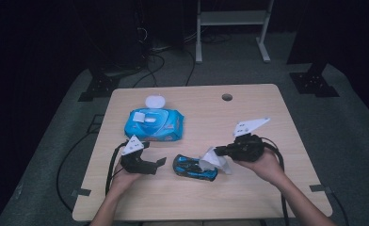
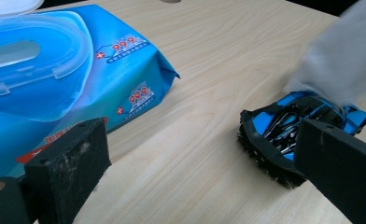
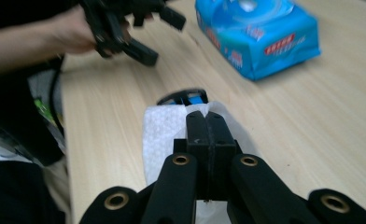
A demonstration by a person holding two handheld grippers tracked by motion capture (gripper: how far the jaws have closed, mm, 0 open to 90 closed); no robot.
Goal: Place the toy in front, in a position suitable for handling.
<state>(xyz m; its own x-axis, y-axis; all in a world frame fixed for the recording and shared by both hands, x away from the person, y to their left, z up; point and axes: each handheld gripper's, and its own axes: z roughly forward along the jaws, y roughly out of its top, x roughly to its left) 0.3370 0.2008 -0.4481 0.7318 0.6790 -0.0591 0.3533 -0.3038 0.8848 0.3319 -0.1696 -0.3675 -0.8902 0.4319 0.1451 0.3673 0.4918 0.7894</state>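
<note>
In the high view my left gripper (image 1: 160, 161) sits at lower left with its jaws spread and pointing right toward the frame's centre, while my right gripper (image 1: 219, 151), at centre right, points left with its jaws pressed together, both forearms entering from the bottom edge.

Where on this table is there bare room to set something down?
Bare wood runs along the light wooden table's far right beside the round cable hole, and along the near edge. It is crowded mid-table: blue wet-wipe pack, blue-and-black toy car, white wipe.
</note>
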